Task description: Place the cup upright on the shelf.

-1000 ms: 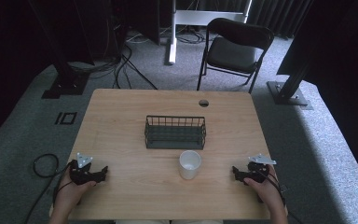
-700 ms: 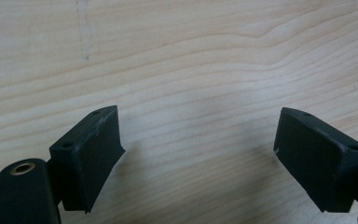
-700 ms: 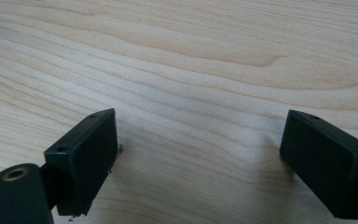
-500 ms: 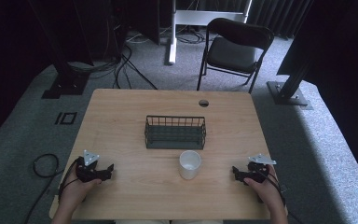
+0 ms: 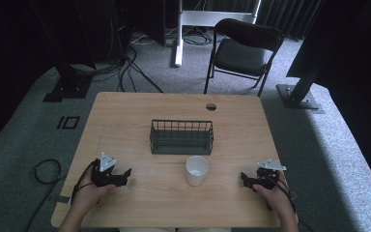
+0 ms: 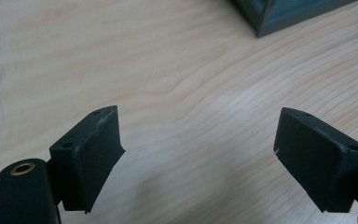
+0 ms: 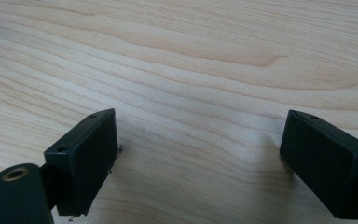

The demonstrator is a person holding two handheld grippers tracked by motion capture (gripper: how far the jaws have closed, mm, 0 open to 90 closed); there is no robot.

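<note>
Nearest the person, both hands rest at the front edge of the pale wood-grain bench (image 5: 125, 121). The left tool (image 5: 121, 175) sits at the near left with its jaws spread wide and nothing between them; in the left gripper view only bare wood lies between the black pads (image 6: 91, 156), with a corner of the basket at the top right. The right tool (image 5: 245, 178) sits at the near right, its jaws likewise wide apart and empty over bare wood in the right gripper view.

Between the two tools, slightly nearer the right one yet well apart from both, stands the white cylindrical cup (image 5: 196, 170), upright and mouth up. Just beyond it, close but with a sliver of bench showing between, is the dark wire rectangular basket (image 5: 181, 137), empty as far as can be seen. Past the bench stands a black folding chair (image 5: 241, 50).

Judgement: work appears at its opening, with the cup untouched. Risks from here: a sideways approach by either tool could knock the light cup over or push it against the basket wall; gripping the rim on one side may tilt it; lifting too low could catch the basket's top wire.
</note>
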